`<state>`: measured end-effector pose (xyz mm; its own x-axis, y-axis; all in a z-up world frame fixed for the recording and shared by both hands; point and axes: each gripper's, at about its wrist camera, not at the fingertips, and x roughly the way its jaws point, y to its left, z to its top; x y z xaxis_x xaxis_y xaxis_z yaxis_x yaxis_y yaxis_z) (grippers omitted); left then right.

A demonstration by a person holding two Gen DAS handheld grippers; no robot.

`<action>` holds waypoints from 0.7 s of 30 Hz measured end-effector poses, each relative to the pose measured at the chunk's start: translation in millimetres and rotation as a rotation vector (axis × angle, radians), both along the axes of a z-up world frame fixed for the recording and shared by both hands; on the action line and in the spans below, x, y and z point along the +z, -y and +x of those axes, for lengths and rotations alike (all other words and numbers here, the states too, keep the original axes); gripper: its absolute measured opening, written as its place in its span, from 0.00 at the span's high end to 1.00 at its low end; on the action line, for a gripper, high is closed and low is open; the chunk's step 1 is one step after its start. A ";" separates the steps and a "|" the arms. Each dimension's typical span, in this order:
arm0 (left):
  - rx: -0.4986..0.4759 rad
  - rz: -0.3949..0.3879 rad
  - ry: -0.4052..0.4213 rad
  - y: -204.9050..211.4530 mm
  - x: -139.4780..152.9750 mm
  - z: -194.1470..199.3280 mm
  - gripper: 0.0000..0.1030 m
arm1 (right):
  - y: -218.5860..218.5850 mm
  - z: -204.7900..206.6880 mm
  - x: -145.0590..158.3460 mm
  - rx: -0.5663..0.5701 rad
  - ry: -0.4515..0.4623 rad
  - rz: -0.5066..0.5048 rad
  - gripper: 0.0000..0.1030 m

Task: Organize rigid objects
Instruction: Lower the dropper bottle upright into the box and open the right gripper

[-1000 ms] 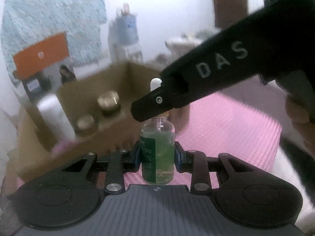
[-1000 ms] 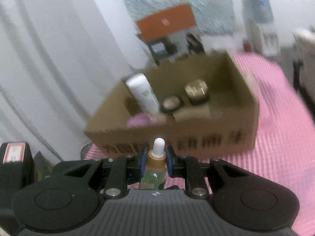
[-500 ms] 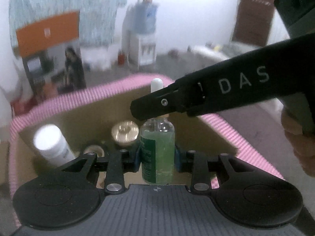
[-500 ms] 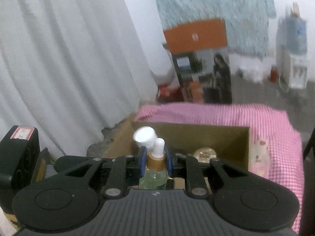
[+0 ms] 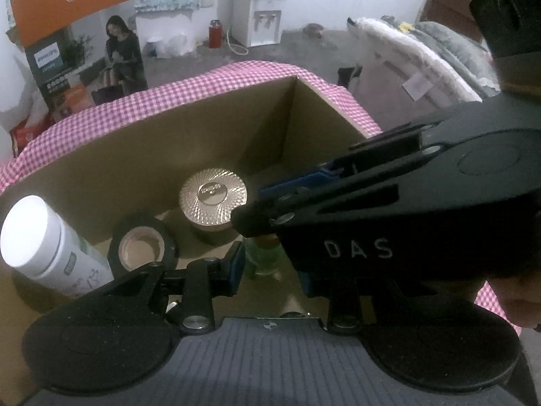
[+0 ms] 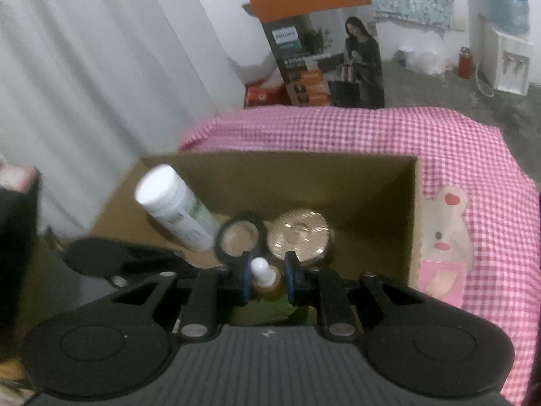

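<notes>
A green glass dropper bottle (image 5: 262, 258) with a white bulb and gold collar (image 6: 267, 284) hangs inside an open cardboard box (image 5: 162, 142). My left gripper (image 5: 270, 272) is shut on its body. The right gripper (image 6: 267, 279) is shut on its collar; in the left wrist view it crosses in from the right (image 5: 372, 223) and hides the bottle's top. In the box lie a leaning white bottle (image 6: 175, 213), a black tape roll (image 6: 240, 237) and a gold-lidded jar (image 6: 299, 237), all just beyond the dropper bottle.
The box stands on a pink checked cloth (image 6: 456, 155) with a rabbit patch (image 6: 446, 237) to its right. Beyond the table are a white curtain (image 6: 101, 84), an orange-topped product carton (image 6: 321, 44), a water dispenser (image 5: 258, 13) and folded bedding (image 5: 422, 54).
Both grippers carried the dropper bottle from in front of the box to over it and down inside. The box's contents now sit close ahead, and the right gripper lies lower across the left view.
</notes>
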<state>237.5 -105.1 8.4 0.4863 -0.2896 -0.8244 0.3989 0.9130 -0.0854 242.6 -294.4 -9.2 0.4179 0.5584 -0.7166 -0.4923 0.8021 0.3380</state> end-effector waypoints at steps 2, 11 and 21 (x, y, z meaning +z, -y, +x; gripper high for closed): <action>0.002 -0.006 -0.005 -0.1 0.2 -1.7 0.69 | 0.8 2.4 -2.7 0.009 -0.013 0.015 0.82; 0.006 -0.017 0.056 0.4 13.3 -16.1 0.38 | 0.0 -2.9 6.0 0.005 -0.006 0.000 0.79; 0.082 -0.040 0.278 -29.0 67.1 -88.0 0.00 | 30.6 -67.2 65.6 -0.112 0.179 0.089 0.23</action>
<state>149.5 -76.1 75.6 0.7151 -0.2702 -0.6446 0.3376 0.9411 -0.0200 175.4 -325.0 56.4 0.5969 0.5596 -0.5749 -0.4609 0.8257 0.3252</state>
